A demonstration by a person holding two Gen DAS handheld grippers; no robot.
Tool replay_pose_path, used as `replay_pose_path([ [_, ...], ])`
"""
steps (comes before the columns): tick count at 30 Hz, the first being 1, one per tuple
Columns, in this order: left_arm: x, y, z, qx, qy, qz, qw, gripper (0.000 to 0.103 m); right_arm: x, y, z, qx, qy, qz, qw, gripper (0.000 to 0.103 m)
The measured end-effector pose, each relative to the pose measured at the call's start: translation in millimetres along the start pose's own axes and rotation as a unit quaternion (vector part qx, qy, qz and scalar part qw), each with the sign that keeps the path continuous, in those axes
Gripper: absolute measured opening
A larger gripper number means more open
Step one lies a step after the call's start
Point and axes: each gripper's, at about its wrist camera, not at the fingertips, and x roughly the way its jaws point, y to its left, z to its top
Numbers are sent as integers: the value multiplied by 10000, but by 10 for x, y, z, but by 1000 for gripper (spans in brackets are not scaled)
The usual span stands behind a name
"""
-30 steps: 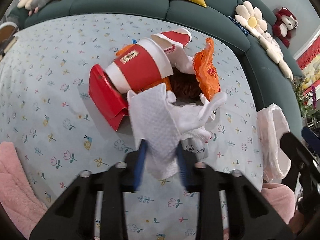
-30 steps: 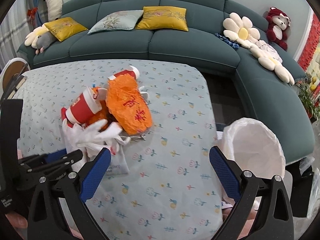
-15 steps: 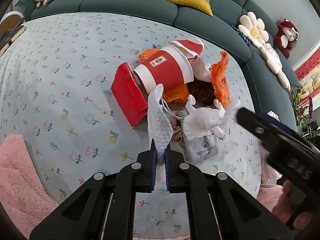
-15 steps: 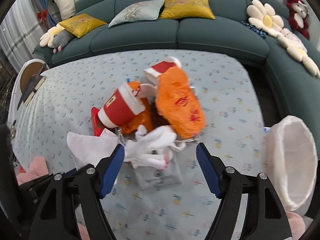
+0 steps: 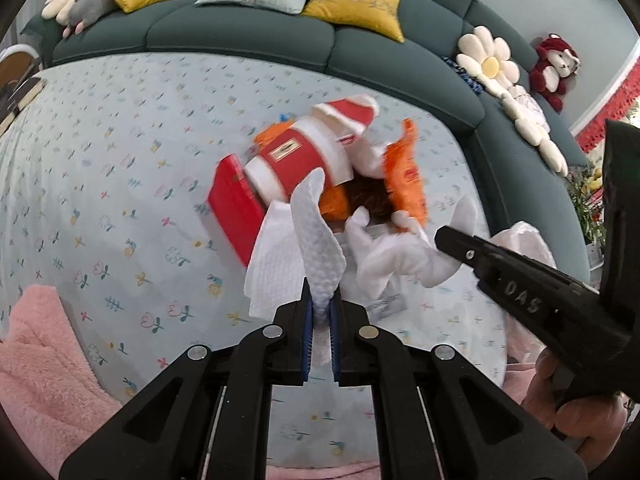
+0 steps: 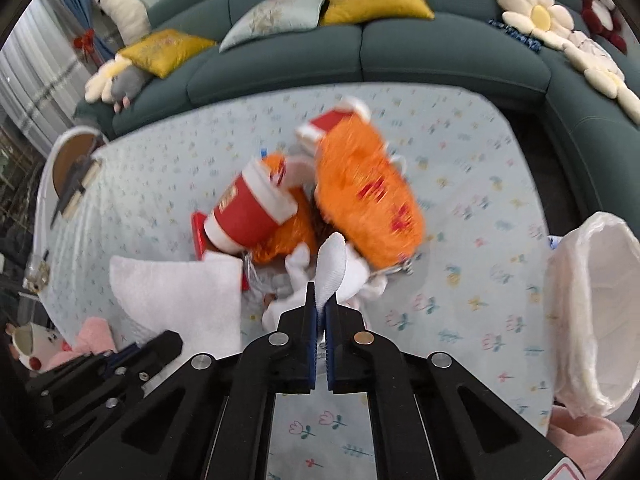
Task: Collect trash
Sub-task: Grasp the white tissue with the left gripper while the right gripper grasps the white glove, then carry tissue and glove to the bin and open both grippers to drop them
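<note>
my left tongs [image 5: 320, 316] pinch a paper towel [image 5: 316, 240], my right tongs [image 6: 320, 316] pinch a white wrapper [image 6: 330, 264], freeing both from the pile mid-bench for the bin bag [image 6: 596, 312].

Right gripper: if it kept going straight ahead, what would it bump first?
Probably the orange bag. The right gripper, shut on a white tissue, points at it, though depth is unclear.

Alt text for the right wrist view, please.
The right gripper is shut on a crumpled white tissue at the near edge of a trash pile: red paper cup, orange bag. A lined bin stands at right.
</note>
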Motion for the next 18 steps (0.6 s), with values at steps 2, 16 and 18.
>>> replay_pose_path([
  [2, -82, -129, 26, 103, -83, -108, 9999, 6, -154, -75, 37, 51, -171, 15, 9998, 3],
  [16, -344, -1164, 163, 1016, -385, -684, 9917, 6, -1202, -817, 153, 398, -1248, -455, 9903, 3],
  [18, -332, -1350, 169, 1148, -372, -804, 9894, 6, -1288, -987, 137, 508, -1297, -585, 9885, 3],
])
